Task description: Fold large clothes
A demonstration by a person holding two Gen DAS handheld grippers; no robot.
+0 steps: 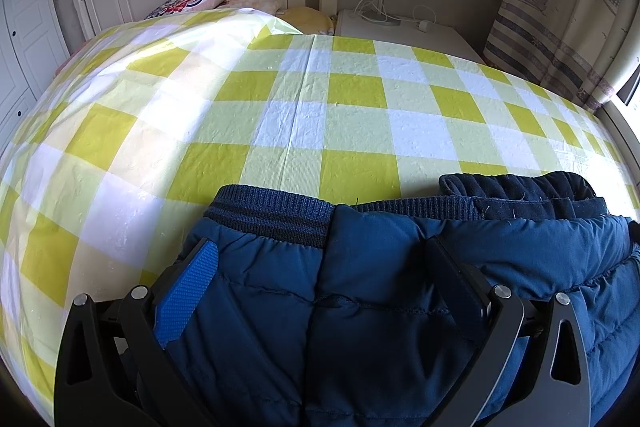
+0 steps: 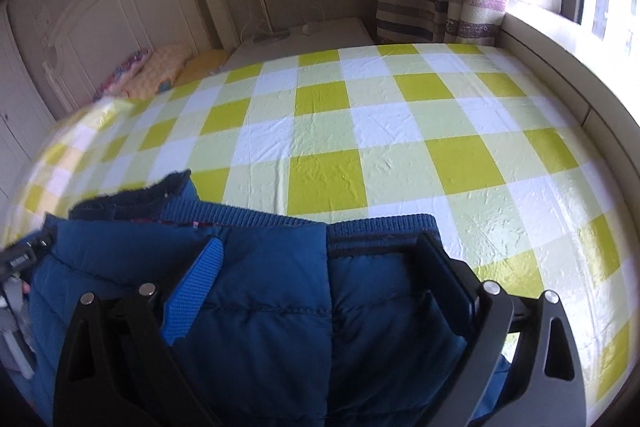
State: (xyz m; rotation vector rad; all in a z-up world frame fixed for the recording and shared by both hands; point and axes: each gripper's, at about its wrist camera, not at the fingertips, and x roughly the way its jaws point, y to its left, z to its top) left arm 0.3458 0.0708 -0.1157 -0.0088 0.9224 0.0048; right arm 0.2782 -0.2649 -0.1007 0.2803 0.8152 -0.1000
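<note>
Navy puffer jacket sits under both my grippers, ribbed hem fwd on checked sheet; left gripper & right gripper both spread wide over it, prob pressing fold flat.

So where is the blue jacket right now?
The blue jacket lies at the near edge of the checked bedspread, spread across both wrist views, under the left hand-held gripper and right hand-held gripper.

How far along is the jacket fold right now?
Done: the blue puffer jacket lies bunched on the checked bed cover, ribbed hem away from the cameras. In hand: left tongs and right tongs are both open over it. Left: a neat final fold.
</note>
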